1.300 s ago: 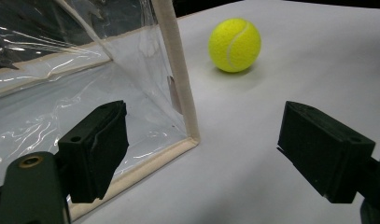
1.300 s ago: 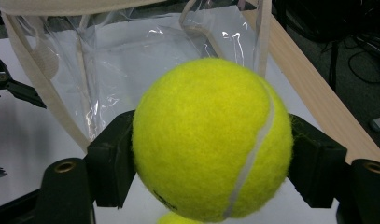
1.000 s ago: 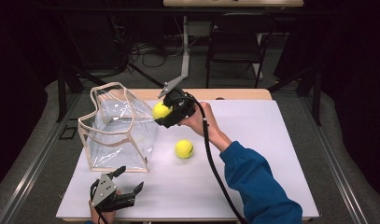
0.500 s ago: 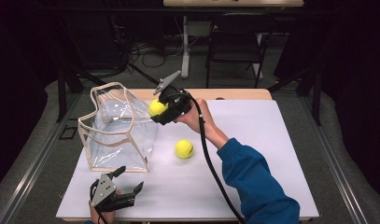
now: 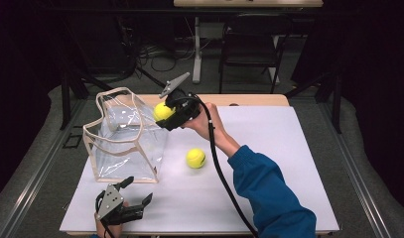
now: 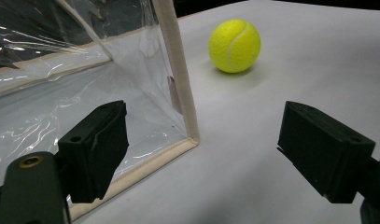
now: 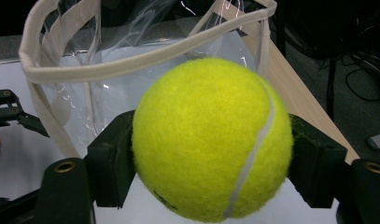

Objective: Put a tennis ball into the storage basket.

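Two tennis balls in play, one clear bag. Left hand-held gripper (image 5: 132, 207) sits low at the near tabletop (image 5: 289, 148) edge, jaws spread wide, nothing between them. Just ahead of its left jaw is the near bottom corner of the clear bag (image 6: 61, 93) with beige trim, standing upright on the tabletop. Farther ahead, between its jaws in the left gripper view, the loose tennis ball (image 6: 234, 45) rests on the tabletop, just beside the bag, apart from it. Beyond that, right hand-held gripper (image 5: 165, 115) is raised off the tabletop, jaws clamped on either side of the held tennis ball (image 7: 211, 140), right at the bag's open rim on its far right side.
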{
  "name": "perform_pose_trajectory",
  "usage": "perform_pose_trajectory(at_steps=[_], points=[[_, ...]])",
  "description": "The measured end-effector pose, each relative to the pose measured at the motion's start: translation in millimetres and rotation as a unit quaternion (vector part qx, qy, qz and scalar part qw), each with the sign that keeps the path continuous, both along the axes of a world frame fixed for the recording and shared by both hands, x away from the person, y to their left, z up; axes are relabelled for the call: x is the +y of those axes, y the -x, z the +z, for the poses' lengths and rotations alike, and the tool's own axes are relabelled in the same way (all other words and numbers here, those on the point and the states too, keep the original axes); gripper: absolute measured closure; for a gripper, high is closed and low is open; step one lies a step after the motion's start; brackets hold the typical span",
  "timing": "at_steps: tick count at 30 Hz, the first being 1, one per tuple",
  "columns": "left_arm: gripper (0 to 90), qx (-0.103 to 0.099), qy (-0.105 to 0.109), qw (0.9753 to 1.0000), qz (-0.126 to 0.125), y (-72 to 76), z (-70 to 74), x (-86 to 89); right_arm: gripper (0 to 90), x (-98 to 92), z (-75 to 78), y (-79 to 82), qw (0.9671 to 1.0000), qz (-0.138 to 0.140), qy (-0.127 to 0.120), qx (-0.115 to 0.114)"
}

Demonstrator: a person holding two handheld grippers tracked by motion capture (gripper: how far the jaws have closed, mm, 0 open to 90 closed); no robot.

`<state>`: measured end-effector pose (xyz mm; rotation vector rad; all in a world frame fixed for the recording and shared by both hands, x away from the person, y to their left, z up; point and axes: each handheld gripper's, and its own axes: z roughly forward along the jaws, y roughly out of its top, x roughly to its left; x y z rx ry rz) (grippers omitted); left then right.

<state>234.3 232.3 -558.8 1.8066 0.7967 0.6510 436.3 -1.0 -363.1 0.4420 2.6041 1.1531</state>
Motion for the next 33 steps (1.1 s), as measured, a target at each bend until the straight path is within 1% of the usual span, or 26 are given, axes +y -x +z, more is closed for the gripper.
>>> perform_pose_trajectory(at_steps=[12, 16, 33], points=[[16.0, 0.000, 0.001, 1.0000, -0.001, -0.1, 0.1, 0.4, 26.2, 7.1, 5.7, 1.3, 0.9998, 0.006, -0.016, -0.007], [16.0, -0.001, 0.005, 1.0000, 0.000, 0.0, -0.1, 0.2, 26.3, 10.7, 7.2, 1.4, 0.9997, 0.008, -0.020, -0.008], [16.0, -0.002, 0.005, 1.0000, -0.001, 0.3, 0.3, 0.7, 26.2, 19.6, 11.5, 4.7, 0.9991, 0.014, -0.036, -0.017]])
